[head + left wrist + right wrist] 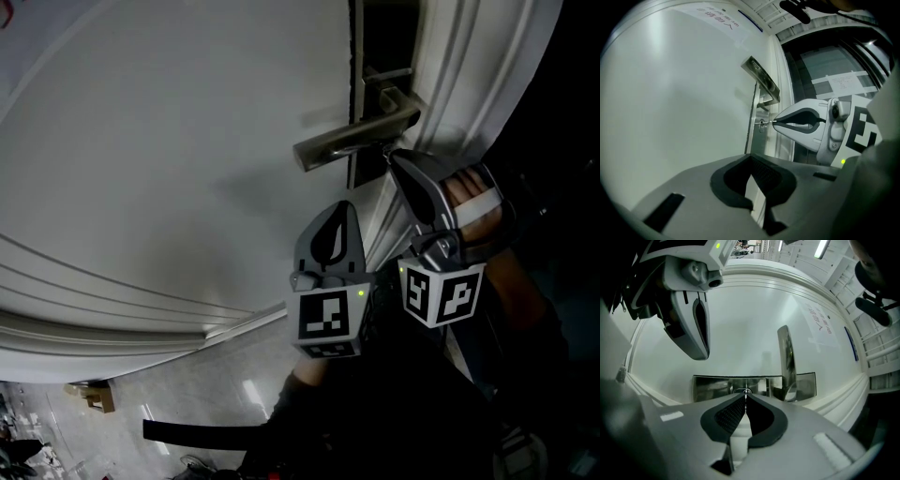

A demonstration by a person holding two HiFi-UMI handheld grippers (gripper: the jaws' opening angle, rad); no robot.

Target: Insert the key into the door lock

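Note:
A white door (169,141) carries a metal lever handle (352,141) above a metal lock plate (712,386). My right gripper (392,155) sits just under the handle and is shut on the key (768,123), a thin metal blade. The key's tip is at the round lock cylinder (762,124); how deep it sits cannot be told. In the right gripper view the shut jaws (745,396) point straight at the cylinder (743,391). My left gripper (345,204) hovers below and left of the lock, shut with nothing in it, apart from the door.
The door's edge and the ribbed white frame (469,56) stand right of the handle. A paper notice (717,21) is stuck higher on the door. A small cardboard box (94,396) lies on the floor at lower left. A hand (466,192) holds the right gripper.

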